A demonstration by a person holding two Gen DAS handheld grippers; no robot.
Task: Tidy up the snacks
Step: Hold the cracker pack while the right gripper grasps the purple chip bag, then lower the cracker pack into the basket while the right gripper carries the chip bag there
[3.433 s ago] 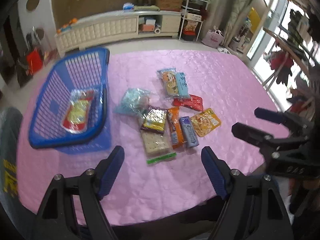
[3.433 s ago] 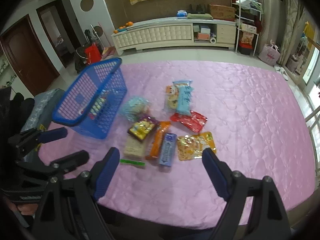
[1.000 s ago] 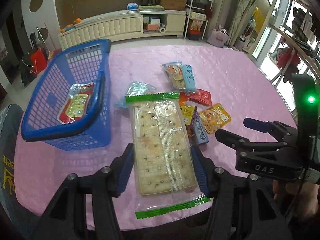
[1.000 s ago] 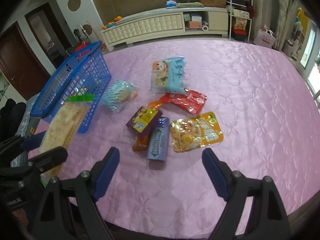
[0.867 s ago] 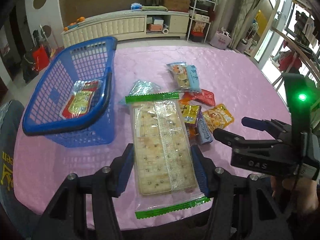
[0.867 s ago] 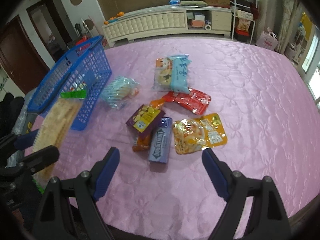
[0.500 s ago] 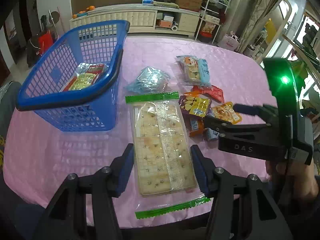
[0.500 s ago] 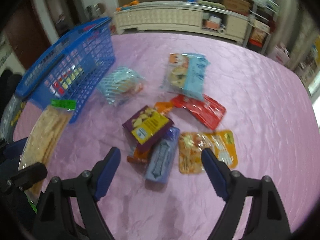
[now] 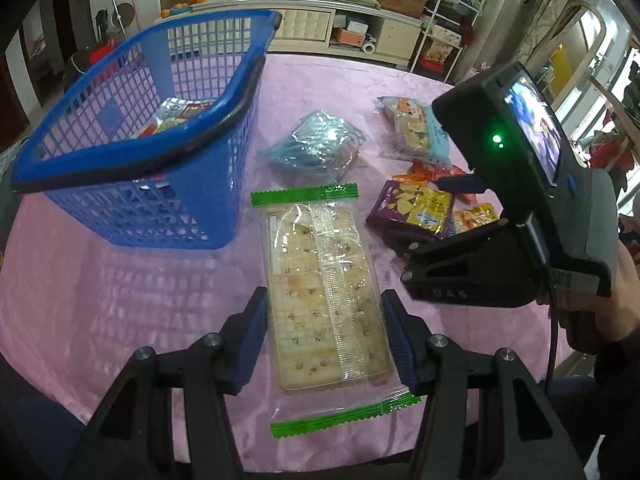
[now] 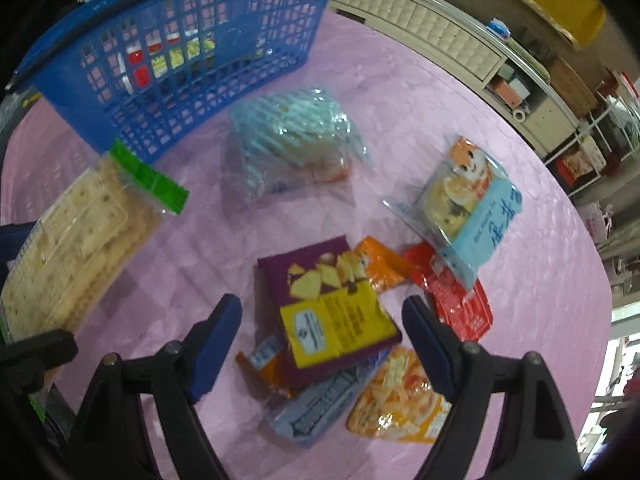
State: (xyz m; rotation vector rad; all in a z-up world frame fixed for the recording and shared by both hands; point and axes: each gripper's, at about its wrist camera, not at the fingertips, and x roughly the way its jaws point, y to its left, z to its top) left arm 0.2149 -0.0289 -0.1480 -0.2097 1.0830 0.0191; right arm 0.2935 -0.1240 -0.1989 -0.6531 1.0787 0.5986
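Left gripper [image 9: 326, 334] is clamped on the cracker pack [image 9: 324, 280], held above the pink table [image 9: 120, 280] just beside the blue basket [image 9: 132, 148]. Right gripper [image 10: 320, 332] is spread, jaws just been closing, straddling the purple-yellow snack pack [image 10: 328, 312] on the pile mid-table, pads not touching it.

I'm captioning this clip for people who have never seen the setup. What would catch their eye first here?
First, the long clear cracker pack with green sealed ends, clamped in the left tongs above the pink quilted tablecloth. Next, the blue plastic mesh basket at far left, one snack already inside. Then the right tongs, closing in around the purple-and-yellow snack packet atop the heap.
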